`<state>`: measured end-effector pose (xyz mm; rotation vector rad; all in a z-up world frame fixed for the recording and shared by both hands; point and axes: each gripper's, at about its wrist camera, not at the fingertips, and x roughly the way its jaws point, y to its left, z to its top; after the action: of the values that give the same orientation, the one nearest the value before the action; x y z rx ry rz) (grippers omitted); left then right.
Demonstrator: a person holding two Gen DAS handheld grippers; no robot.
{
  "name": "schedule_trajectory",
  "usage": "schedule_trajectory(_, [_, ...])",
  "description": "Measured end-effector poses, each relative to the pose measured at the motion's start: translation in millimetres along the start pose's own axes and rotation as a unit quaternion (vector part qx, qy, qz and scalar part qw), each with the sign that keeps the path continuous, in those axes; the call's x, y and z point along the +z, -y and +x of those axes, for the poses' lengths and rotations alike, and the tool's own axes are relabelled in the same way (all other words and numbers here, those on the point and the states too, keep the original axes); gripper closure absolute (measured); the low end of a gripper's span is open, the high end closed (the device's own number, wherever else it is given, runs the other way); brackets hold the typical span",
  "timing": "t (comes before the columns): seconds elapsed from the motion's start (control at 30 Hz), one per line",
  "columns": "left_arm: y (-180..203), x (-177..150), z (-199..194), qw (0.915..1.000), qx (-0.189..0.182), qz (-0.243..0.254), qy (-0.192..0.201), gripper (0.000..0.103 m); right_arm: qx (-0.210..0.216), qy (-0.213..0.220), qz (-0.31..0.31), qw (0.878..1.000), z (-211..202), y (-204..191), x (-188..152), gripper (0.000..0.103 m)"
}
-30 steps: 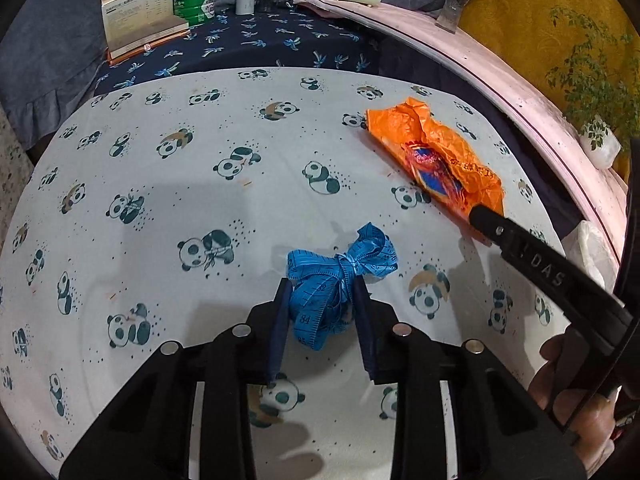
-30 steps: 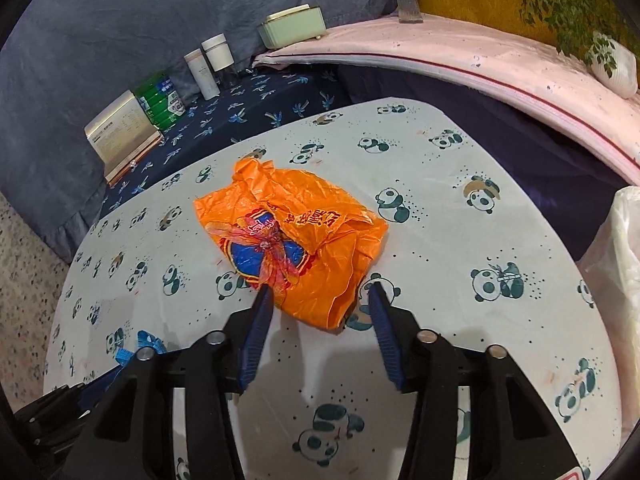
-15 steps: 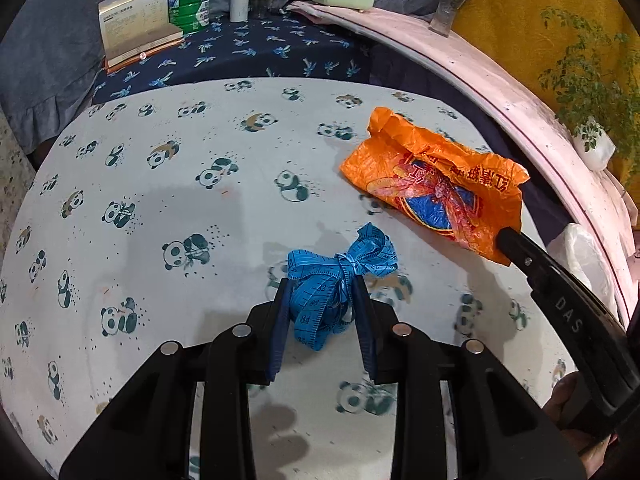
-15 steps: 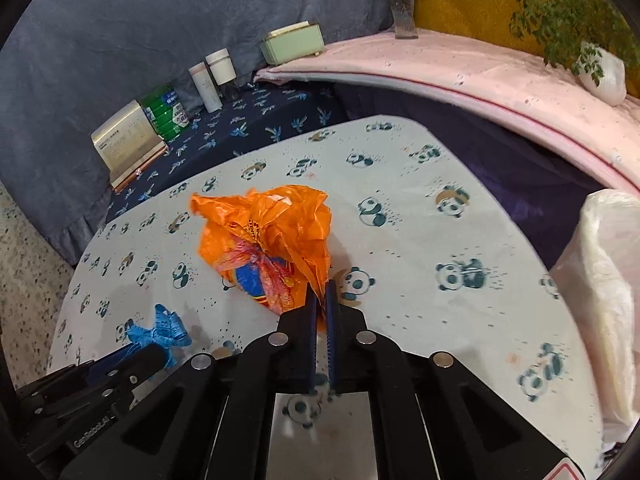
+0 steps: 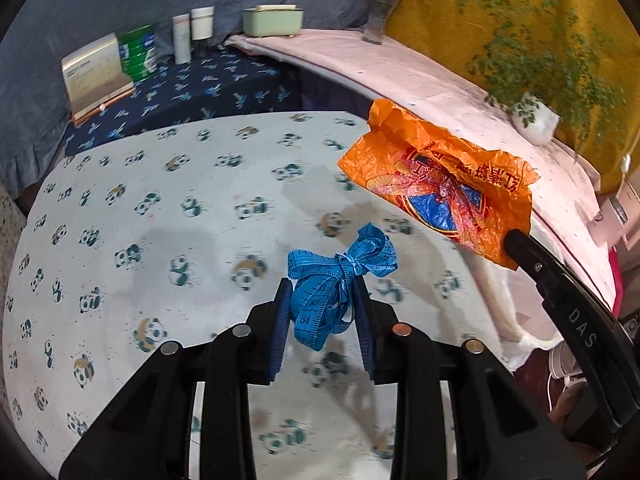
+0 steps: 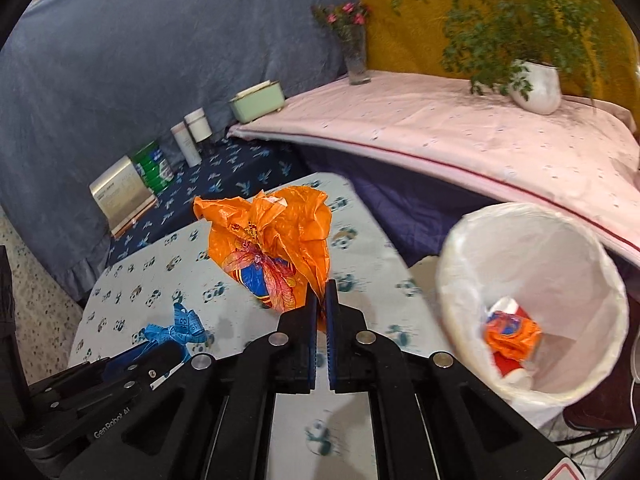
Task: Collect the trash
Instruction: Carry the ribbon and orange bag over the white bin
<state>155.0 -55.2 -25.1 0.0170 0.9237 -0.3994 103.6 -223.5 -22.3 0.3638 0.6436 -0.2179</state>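
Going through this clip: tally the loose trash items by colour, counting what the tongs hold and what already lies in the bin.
Orange: 2, the orange plastic bag in the right tongs and a crumpled orange wrapper in the white-lined bin.
Blue: 1, the blue tape measure in the left tongs.
Red and white: 1, a piece under the wrapper.
Total: 4.

Both wrist views downward, sharing panda table point(image 5: 160, 216).

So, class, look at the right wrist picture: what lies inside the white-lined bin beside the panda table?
Inside the white-lined bin lies a crumpled orange wrapper over something red and white. The bin's near wall hides the rest of the bottom, so anything deeper cannot be seen.
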Motion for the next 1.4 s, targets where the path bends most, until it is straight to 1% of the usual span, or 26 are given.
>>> schedule_trajectory(0.17, [45, -5, -10, 0.9994, -0.014, 0.030, 0.005, 0.074, -0.017, 0.019, 0.022, 0.999, -31, 39, 2, 0.099])
schedule_trajectory(0.37, [94, -13, -13, 0.9975, -0.031, 0.064, 0.004, 0.074, -0.038, 0.034, 0.050, 0.997, -57, 86, -1, 0.099])
schedule_trajectory(0.63, [146, -23, -11, 0.9940, -0.050, 0.097, -0.002, 0.074, -0.062, 0.042, 0.082, 0.994, -76, 138, -9, 0.099])
schedule_trajectory(0.97, [187, -33, -2, 0.9903, -0.062, 0.124, -0.013, 0.074, -0.083, 0.046, 0.115, 0.989, -91, 187, -23, 0.099])
schedule_trajectory(1.4, [218, -35, 19, 0.9868, -0.069, 0.144, -0.027, 0.074, -0.094, 0.043, 0.133, 0.986, -89, 217, -29, 0.099])
